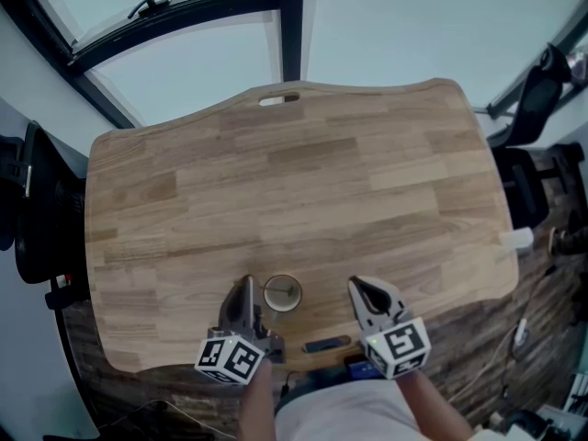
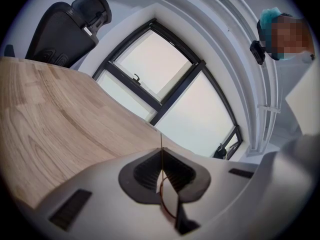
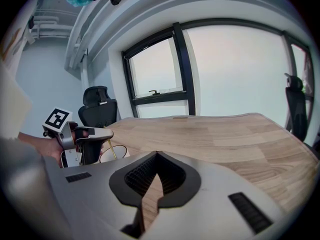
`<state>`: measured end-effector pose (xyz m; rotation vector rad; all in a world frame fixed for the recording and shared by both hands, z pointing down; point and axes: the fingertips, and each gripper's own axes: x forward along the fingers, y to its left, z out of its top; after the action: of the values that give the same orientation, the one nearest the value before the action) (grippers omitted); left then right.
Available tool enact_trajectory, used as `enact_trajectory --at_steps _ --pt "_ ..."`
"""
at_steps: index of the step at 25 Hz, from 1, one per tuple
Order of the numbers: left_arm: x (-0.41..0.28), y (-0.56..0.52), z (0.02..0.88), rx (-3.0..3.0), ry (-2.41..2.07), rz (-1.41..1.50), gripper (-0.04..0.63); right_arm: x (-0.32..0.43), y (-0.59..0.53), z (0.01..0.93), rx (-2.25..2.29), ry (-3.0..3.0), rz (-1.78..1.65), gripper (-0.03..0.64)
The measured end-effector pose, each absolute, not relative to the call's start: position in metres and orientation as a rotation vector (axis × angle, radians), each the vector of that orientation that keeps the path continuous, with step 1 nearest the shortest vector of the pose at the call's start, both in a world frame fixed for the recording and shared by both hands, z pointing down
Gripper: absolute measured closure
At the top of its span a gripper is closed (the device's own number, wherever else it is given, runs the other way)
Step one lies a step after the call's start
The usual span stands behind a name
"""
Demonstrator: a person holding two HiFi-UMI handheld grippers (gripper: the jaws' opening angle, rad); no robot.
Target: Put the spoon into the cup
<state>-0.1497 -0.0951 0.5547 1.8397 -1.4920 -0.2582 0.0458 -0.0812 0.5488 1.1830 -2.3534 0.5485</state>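
Fig.: L claw pinched narrow on thin spoon handle. Bowl end in cup, just below claw tip. R claw closed, empty, cup between the 2 claws.

Risks:
1) Release w/ handle tilted: spoon levers out or tips cup.
2) Withdrawal before opening: drags cup toward near table edge.

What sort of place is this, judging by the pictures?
Probably an office or meeting room: a wooden desk, black office chairs beside it, and a large dark-framed window behind.
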Motion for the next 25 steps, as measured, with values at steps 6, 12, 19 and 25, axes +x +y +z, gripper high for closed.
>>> enact_trajectory --at_steps 6,12,19,25 --pt "-0.1497 -0.0951 0.5573 1.853 -1.494 -0.252 0.592 0.0476 -0.0812 0.5507 1.182 -2.347 0.544 0.62" --pt "-0.1495 -0.0952 0.5577 1.855 -1.503 -0.251 0.592 0.0476 -0.0825 0.5491 1.187 -2.353 0.538 0.62" --pt "-0.1487 -0.095 0.5575 1.838 -1.503 -0.267 0.591 0.0493 -0.08 0.5501 1.185 -2.35 0.538 0.62" --pt "-0.1524 -0.0956 0.5535 1.834 -1.523 -0.287 0.591 0.0483 -0.0813 0.5472 1.194 -2.362 0.544 0.62"
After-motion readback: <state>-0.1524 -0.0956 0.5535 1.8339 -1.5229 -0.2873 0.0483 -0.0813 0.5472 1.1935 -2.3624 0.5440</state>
